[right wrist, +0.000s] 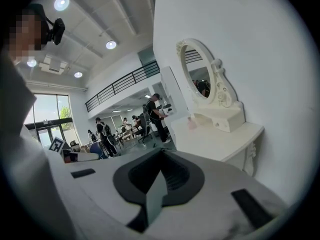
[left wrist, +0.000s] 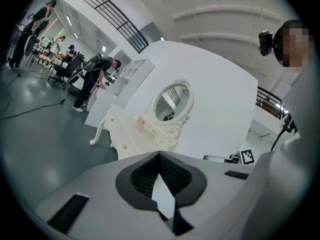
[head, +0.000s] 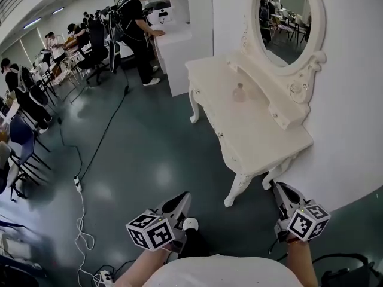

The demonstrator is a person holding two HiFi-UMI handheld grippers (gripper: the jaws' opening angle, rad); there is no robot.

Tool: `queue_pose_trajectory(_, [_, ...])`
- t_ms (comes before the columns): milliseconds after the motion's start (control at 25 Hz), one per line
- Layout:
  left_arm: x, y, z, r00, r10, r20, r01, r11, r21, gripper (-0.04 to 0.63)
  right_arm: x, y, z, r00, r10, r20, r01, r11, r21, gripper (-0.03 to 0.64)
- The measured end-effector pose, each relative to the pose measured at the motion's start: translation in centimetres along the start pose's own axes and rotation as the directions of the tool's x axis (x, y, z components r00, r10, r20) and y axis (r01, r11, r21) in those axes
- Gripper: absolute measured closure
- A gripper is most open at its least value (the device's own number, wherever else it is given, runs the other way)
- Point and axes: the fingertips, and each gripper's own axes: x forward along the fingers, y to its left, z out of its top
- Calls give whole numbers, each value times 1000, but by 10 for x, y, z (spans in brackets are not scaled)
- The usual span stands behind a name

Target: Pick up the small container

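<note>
1 sm. container [head: 239, 92], faint, on dresser [head: 263, 137].

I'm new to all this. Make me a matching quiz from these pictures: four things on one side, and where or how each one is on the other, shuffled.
Things:
1 small container
2 oval mirror
3 white power strip
4 right gripper

Descriptions:
A lying on the dark floor
B jaws shut, holding nothing
C standing on the white dressing table
D upright at the table's back

Pairs: 1-C, 2-D, 3-A, 4-B
</note>
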Motion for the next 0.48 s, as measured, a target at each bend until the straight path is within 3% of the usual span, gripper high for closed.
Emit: queue_pose_trajectory(480, [88, 47, 109, 990, -141, -16, 141, 990, 25, 592, 95, 12, 64, 997, -80, 9, 80, 995, -61, 616])
